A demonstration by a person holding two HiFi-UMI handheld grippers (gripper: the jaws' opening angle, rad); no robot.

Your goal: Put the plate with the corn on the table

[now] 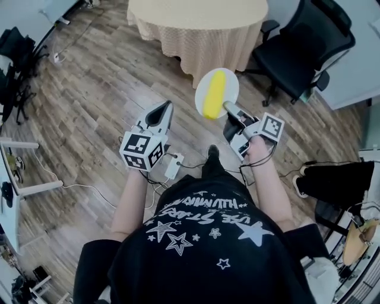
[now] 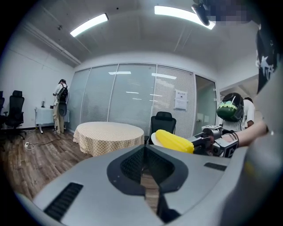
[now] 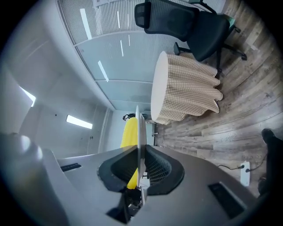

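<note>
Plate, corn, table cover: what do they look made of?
Plate: thin, rigid, matte white, probably plastic or melamine. Corn: smooth, even bright yellow, likely a plastic toy. Table cover: beige checked cloth, hanging in soft folds.

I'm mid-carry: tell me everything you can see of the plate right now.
The plate is round, plain white and thin, smooth like ceramic or plastic. It faces up and looks roughly level. One yellow corn lies lengthwise across its middle. The right gripper is shut on the plate's near rim, and nothing else touches it. It hangs over the wood floor, short of the round cloth-covered table.
</note>
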